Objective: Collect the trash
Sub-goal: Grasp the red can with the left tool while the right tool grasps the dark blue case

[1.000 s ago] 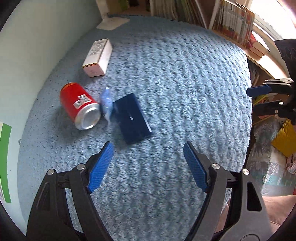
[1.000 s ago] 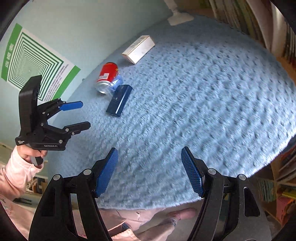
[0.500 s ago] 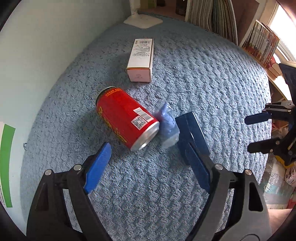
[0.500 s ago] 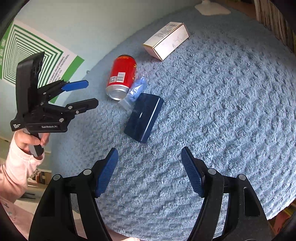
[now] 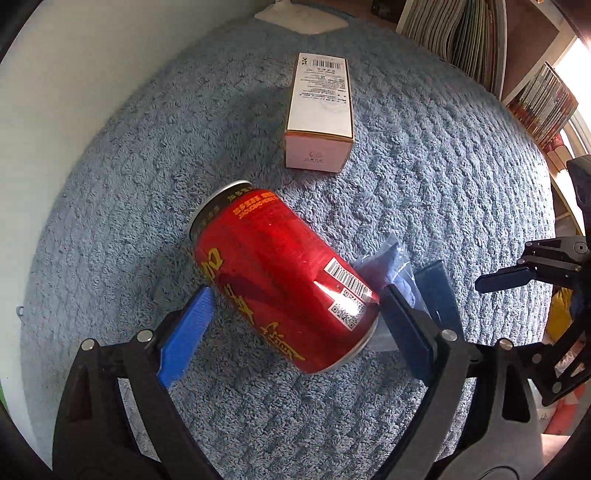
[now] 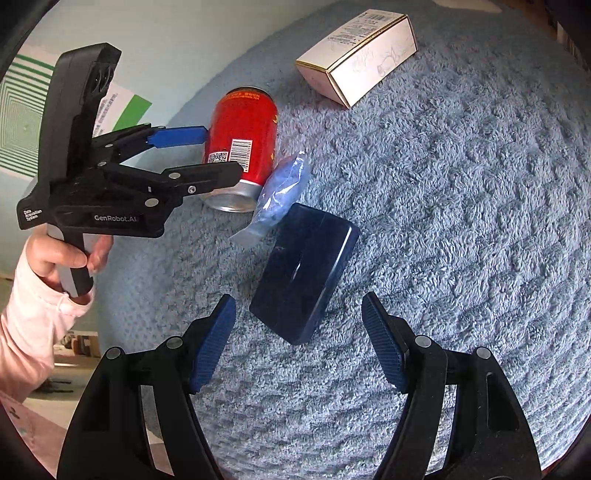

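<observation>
A red drink can (image 5: 280,273) lies on its side on the blue fleece blanket (image 5: 424,155). My left gripper (image 5: 291,325) is open with a finger on each side of the can; it also shows in the right wrist view (image 6: 218,155). A small blue plastic wrapper (image 6: 282,194) lies against the can (image 6: 242,144). A dark blue flat box (image 6: 306,284) lies beside the wrapper. My right gripper (image 6: 299,347) is open and empty, just short of the dark box. A white carton (image 5: 319,114) lies farther back.
A pale wall with a green-striped poster (image 6: 22,122) borders the blanket on the left. Bookshelves (image 5: 480,48) stand beyond the far edge. A white flat object (image 5: 301,16) lies at the back of the blanket.
Both grippers moved forward. The left one now straddles the red can, and the right one has closed in on the dark blue box. Both stay open.
</observation>
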### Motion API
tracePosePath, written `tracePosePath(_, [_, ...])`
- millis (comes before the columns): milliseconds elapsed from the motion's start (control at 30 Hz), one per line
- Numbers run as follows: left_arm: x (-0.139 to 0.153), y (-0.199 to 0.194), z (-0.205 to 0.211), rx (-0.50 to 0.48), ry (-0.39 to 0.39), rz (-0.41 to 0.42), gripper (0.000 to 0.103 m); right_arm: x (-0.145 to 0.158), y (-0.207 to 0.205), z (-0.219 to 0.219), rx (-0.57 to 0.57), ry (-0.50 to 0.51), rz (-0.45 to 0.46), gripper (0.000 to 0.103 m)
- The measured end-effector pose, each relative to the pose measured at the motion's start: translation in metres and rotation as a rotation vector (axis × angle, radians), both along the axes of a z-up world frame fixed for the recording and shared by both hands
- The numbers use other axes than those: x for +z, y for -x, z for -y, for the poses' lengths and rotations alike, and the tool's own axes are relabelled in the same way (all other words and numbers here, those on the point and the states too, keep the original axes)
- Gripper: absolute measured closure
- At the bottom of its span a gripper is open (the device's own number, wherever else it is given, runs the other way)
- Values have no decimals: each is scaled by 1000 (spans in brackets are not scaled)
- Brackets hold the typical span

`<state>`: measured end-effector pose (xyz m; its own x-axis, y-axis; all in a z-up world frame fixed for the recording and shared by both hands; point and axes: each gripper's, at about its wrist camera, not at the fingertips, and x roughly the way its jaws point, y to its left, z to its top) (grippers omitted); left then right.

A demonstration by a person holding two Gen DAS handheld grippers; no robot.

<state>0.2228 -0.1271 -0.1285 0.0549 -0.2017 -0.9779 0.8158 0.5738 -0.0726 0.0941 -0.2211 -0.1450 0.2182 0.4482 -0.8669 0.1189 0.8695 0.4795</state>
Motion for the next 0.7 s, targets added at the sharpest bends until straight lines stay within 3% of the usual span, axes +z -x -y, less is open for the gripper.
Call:
tracePosePath(100, [-15,3,1,-43,-70,37,15,-6,-12,-12,15,47,-14,32])
tracePosePath(200, [-37,3,-5,-64,-128,23,40,-11,-21,-25,34,107,-28,32])
tracePosePath(300, [-43,-6,-20,-13,-76,-15,40,-17,-28,-40,59,168,-42,42])
tracePosePath(433, [-40,-9,-26,-6,-68,20,40,-21,-35,-57,65,203,-44,42])
tracePosePath(567, [-37,-11,-30,5,-51,19,40,-23,-47,-77,88,201,-53,54])
tracePosePath(633, [-35,-9,-37,10,-45,22,40,-23,-51,-82,90,192,-56,65])
tracePosePath(667, [-33,-7,-40,11,-43,22,40,-22,-51,-83,91,201,-54,79])
tracePosePath(700, [-32,-5,-43,11,-40,22,40,-22,-44,-78,96,206,-51,81])
